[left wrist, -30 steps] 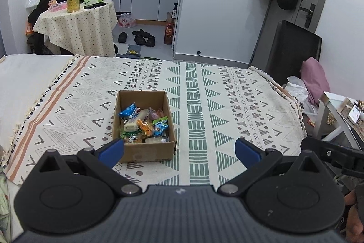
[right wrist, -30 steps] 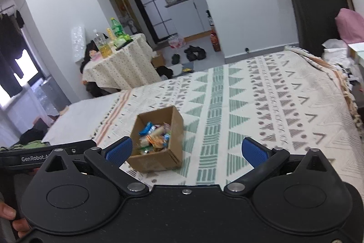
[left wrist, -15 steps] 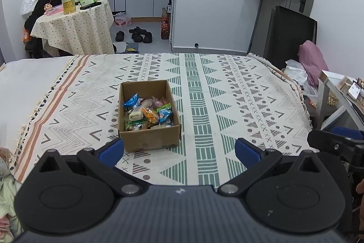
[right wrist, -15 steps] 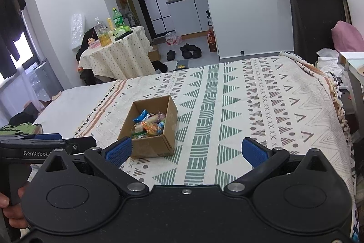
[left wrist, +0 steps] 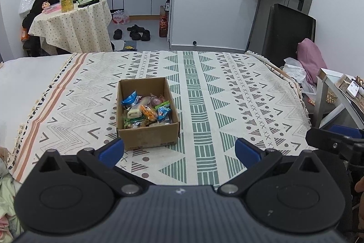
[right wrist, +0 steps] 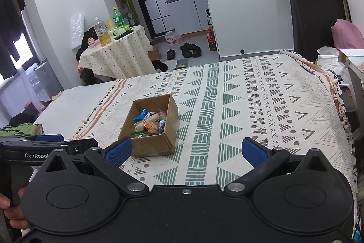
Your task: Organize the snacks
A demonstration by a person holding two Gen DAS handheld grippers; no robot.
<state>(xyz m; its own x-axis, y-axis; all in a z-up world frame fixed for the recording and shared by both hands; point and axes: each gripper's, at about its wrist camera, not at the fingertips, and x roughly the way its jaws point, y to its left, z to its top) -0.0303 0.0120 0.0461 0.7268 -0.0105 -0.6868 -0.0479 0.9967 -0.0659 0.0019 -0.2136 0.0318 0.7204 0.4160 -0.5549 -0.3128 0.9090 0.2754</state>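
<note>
Both views steadier and higher than a second ago. Snacks [left wrist: 145, 109] piled in box [left wrist: 147, 138] on blanket [left wrist: 227, 95], 11 o'clock of left gripper [left wrist: 178, 150]. Right gripper [right wrist: 186, 149] and left spread wide, empty. Stage unclear: sorted or awaiting sorting.

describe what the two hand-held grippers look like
Both look alike. The left hand-held gripper and right hand-held gripper have matte black bodies with round discs, silver pivot bolts and blue finger pads. The left one's side reads "GenRobot" in white.
</note>
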